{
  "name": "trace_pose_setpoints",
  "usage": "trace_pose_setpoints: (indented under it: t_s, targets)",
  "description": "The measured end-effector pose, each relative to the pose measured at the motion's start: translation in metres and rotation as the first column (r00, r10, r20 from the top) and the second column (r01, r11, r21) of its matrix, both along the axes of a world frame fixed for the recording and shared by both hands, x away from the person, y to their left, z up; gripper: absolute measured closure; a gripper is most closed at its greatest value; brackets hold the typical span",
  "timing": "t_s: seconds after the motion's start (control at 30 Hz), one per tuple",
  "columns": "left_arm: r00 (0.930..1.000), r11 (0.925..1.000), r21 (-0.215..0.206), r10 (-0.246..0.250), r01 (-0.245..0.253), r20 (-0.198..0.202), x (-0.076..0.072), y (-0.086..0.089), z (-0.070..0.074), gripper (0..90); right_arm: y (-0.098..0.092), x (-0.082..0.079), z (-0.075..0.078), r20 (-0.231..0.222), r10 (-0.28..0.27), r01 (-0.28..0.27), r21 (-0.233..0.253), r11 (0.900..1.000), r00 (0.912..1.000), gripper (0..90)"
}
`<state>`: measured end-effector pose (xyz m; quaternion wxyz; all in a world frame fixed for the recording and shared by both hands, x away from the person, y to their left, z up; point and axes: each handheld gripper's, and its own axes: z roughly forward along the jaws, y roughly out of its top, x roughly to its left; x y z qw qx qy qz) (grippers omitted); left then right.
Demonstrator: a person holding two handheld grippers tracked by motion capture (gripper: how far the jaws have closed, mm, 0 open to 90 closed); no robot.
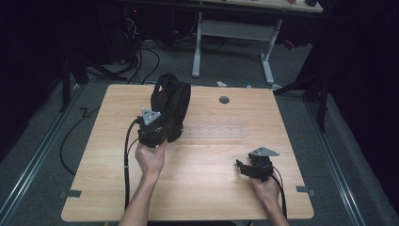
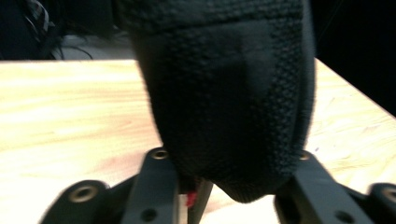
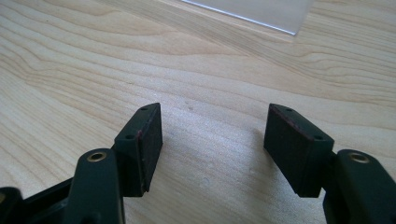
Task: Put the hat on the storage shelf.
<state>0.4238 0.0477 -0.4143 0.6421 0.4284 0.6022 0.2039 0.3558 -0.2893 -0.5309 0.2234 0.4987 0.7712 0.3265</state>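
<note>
Clearly, your object is the black bag (image 1: 170, 104), a soft knitted or mesh-textured fabric piece standing on the far left part of the tabletop (image 1: 211, 188), with a looped handle or strap at its far top. It looks light and limp: expect it to sag, fold and swing when you lift it, not to hold its shape. The weave gives good friction, so slipping is less of a worry than bunching. You would do best to take a thick fold or the strap, since a thin single layer may pull out of the pads.

Your left claw (image 1: 154, 129) is at the bag's near end. In the left gripper view the dark fabric (image 2: 229, 93) bulges down between the two jaws, which stand fairly wide on either side of it; whether they press it firmly or just flank it you cannot tell from here. A small red bit (image 2: 190, 198) shows low between them, too blurred to name.

Your right claw (image 3: 212, 140) sits well apart, low over the near right of the tabletop, spread wide and holding nothing. A clear plastic sheet (image 3: 261, 11) lies just beyond it.
</note>
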Motion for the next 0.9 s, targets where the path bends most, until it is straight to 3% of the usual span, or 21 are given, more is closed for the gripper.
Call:
trace_pose_setpoints:
  t_s: [0.07,0.1,0.23,0.3,0.33,0.4,0.43,0.5,0.6,0.63,0.73,0.77,0.8,0.83,0.9]
  targets:
    - [0.9995,0.9995,-0.027,-0.019,0.018,-0.024,0.001,0.007,-0.004,58.7,0.0,0.0,0.0,0.0,0.0,0.0,0.0,1.0,1.0,37.2]
    - [0.9985,0.9982,-0.047,-0.038,0.036,-0.04,0.001,0.011,-0.006,47.8,0.0,0.0,0.0,0.0,0.0,0.0,0.0,1.0,1.0,37.2]
    - [0.9953,0.9959,-0.051,-0.078,0.075,-0.057,0.0,0.012,-0.009,32.4,0.0,0.0,0.0,-0.001,0.0,0.0,0.0,1.0,1.0,37.2]
    - [0.994,0.9946,-0.047,-0.095,0.092,-0.055,-0.002,0.013,-0.01,24.7,0.0,0.0,0.0,0.0,0.0,0.0,0.0,1.0,1.0,37.2]
    - [0.9913,0.9905,-0.067,-0.123,0.12,-0.046,-0.005,0.014,-0.008,24.7,0.0,0.0,0.0,0.0,0.0,0.0,0.0,1.0,1.0,37.2]
    - [0.9884,0.986,-0.076,-0.151,0.149,-0.021,-0.009,0.016,-0.004,12.5,0.0,0.0,0.0,0.0,0.0,0.0,0.0,1.0,1.0,37.1]
    - [0.9862,0.9833,-0.08,-0.165,0.164,-0.009,-0.011,0.016,-0.001,12.5,0.0,0.0,0.0,0.0,0.0,0.0,0.0,1.0,1.0,37.1]
    - [0.9809,0.9771,-0.088,-0.194,0.194,0.001,-0.013,0.018,0.002,2.5,0.0,0.0,0.0,0.0,0.0,0.0,0.0,1.0,1.0,37.1]
    - [0.975,0.971,-0.088,-0.221,0.222,0.021,-0.022,0.023,-0.002,0.3,0.0,0.0,0.0,-0.001,-0.001,0.001,0.001,1.0,1.0,37.1]
    - [0.9708,0.9648,-0.107,-0.238,0.24,0.032,-0.033,0.029,-0.012,0.3,0.0,0.0,0.0,0.0,0.0,0.0,0.0,1.0,1.0,37.1]
    - [0.9683,0.962,-0.111,-0.246,0.249,0.044,-0.047,0.041,-0.032,1.8,0.0,0.0,0.0,0.0,-0.001,0.001,0.0,1.0,1.0,37.0]
    - [0.9683,0.962,-0.111,-0.246,0.249,0.044,-0.047,0.041,-0.032,2.4,0.0,0.0,0.0,0.0,-0.001,0.001,0.0,1.0,1.0,37.0]
    - [0.9655,0.9605,-0.099,-0.26,0.26,0.016,-0.051,0.046,-0.047,2.8,0.0,0.0,0.0,-0.001,-0.001,0.001,0.0,1.0,1.0,36.9]
    - [0.9655,0.9605,-0.099,-0.26,0.26,0.016,-0.051,0.046,-0.047,3.4,0.0,0.0,0.0,-0.001,-0.001,0.001,0.0,1.0,1.0,36.9]
    - [0.9641,0.9628,-0.063,-0.265,0.263,-0.02,-0.053,0.05,-0.061,4.2,0.0,0.0,0.0,-0.001,-0.001,0.001,0.001,1.0,1.0,36.9]
